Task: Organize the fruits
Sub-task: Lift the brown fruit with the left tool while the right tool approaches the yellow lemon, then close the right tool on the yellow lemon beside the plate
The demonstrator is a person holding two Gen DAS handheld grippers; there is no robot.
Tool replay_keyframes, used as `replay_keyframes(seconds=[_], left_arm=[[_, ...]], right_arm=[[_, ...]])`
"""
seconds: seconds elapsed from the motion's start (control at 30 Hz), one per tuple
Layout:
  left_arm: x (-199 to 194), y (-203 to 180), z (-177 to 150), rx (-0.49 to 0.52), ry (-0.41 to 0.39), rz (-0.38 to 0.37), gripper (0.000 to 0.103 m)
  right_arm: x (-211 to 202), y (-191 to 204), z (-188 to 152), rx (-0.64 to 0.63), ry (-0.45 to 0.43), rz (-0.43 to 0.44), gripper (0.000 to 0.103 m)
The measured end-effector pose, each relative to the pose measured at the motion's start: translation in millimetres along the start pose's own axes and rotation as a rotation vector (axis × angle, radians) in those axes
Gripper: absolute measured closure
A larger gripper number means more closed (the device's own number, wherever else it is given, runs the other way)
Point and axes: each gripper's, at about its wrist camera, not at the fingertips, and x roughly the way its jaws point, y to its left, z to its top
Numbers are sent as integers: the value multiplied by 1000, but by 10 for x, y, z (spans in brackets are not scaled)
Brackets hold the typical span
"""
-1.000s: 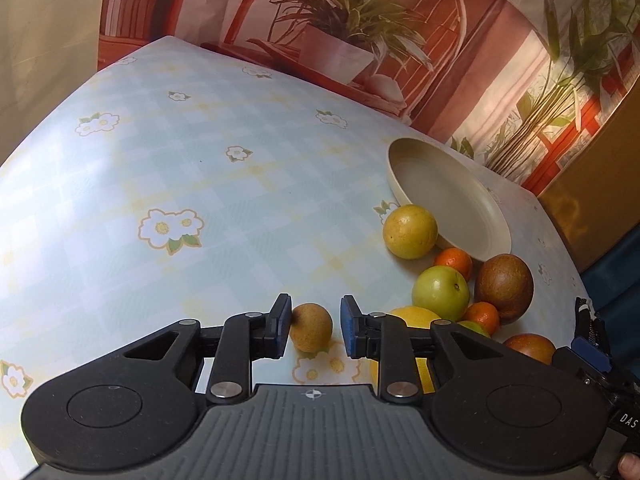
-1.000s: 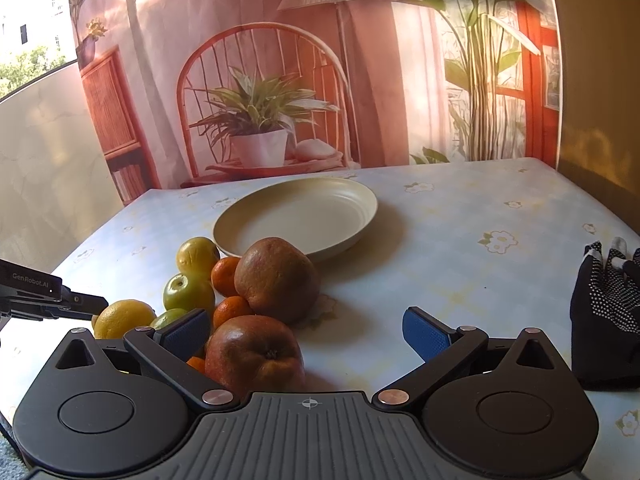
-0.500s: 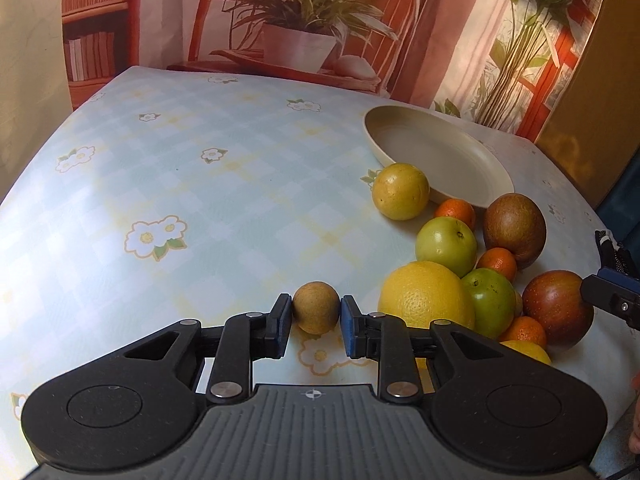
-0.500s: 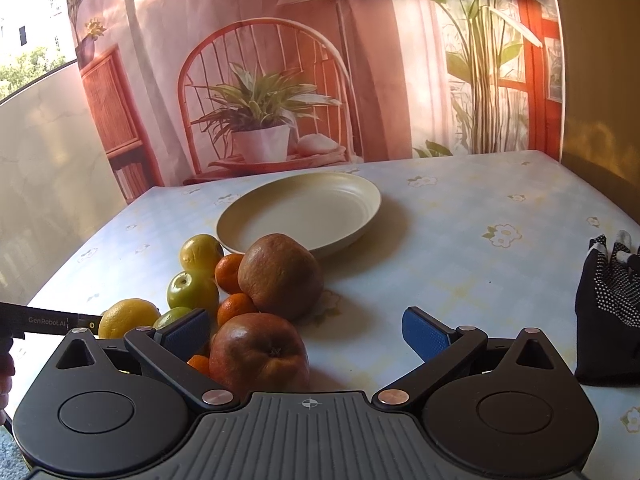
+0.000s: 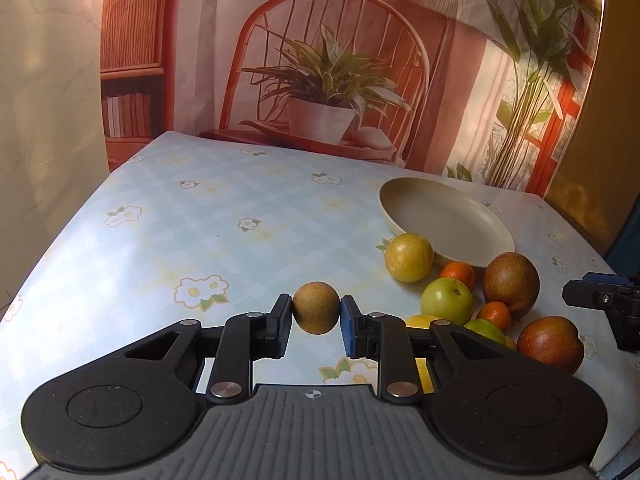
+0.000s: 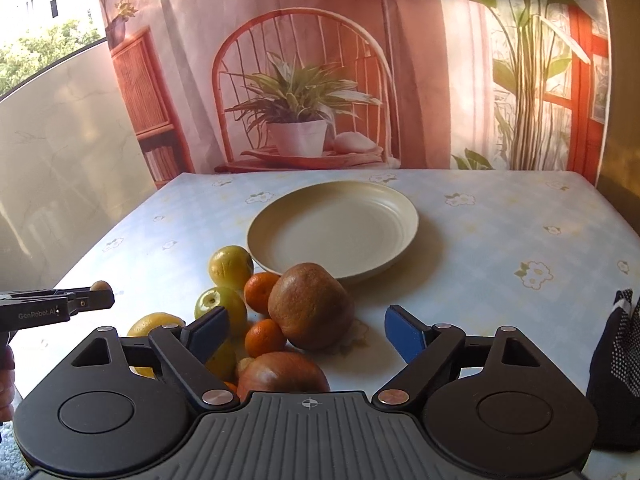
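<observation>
You are holding the brown fruit [image 5: 316,307] clamped at its widest girth in the left gripper [image 5: 315,320], above the table [image 5: 168,240]. Small, light and round, it is probably slip-prone. The right gripper [image 6: 306,330] is hanging spread over the pile.

In the left wrist view, the yellow citrus [image 5: 424,319] sits mostly hidden behind the left gripper's [image 5: 316,314] right finger. In the right wrist view, a dark dotted glove [image 6: 618,368] is cut off by the right edge. The red apple [image 6: 280,374] is partly covered by the right gripper's [image 6: 308,330] body, and what may be another orange [image 6: 231,385] barely peeks out beside it.
</observation>
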Motion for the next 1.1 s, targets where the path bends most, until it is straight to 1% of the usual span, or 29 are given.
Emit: replay_keyframes(seconds=[0.03, 0.07, 0.13, 0.2, 0.27, 0.33, 0.37, 0.43, 0.5, 0.57, 0.63, 0.77, 0.9, 1.0, 1.1], left_arm=[[-42, -4, 21, 0, -17, 7, 76], [-77, -15, 43, -2, -34, 13, 76], [-127, -48, 88, -2, -61, 21, 76], [-162, -75, 129, 3, -84, 25, 76], [-184, -106, 168, 8, -99, 26, 76], [-187, -121, 183, 4, -106, 25, 76], [-193, -122, 185, 4, -111, 24, 76], [-207, -127, 179, 11, -123, 25, 76], [-217, -130, 159, 18, -129, 29, 76], [-219, -112, 133, 14, -132, 23, 76], [-207, -86, 111, 3, -130, 18, 76], [-176, -52, 92, -3, -128, 26, 76], [-162, -4, 90, -21, -129, 30, 76], [-150, 47, 81, -37, -128, 39, 76], [-142, 89, 78, -49, -128, 46, 76]], right_arm=[[20, 17, 77, -16, 8, 14, 24], [46, 38, 162, -31, 19, 28, 28], [122, 78, 326, -50, 46, 58, 31], [228, 134, 491, -65, 80, 89, 41], [399, 213, 673, -68, 133, 112, 42], [572, 283, 795, -31, 189, 131, 43], [646, 308, 834, -7, 215, 137, 45], [842, 370, 878, 45, 288, 143, 47], [995, 406, 878, 77, 342, 113, 50], [1092, 424, 867, 103, 372, 81, 52], [1167, 447, 875, 115, 379, 59, 53], [1308, 542, 950, 102, 373, 47, 52], [1510, 788, 947, -2, 383, -1, 51], [1623, 1004, 915, -126, 373, -42, 51], [1704, 1143, 863, -212, 391, -87, 52]])
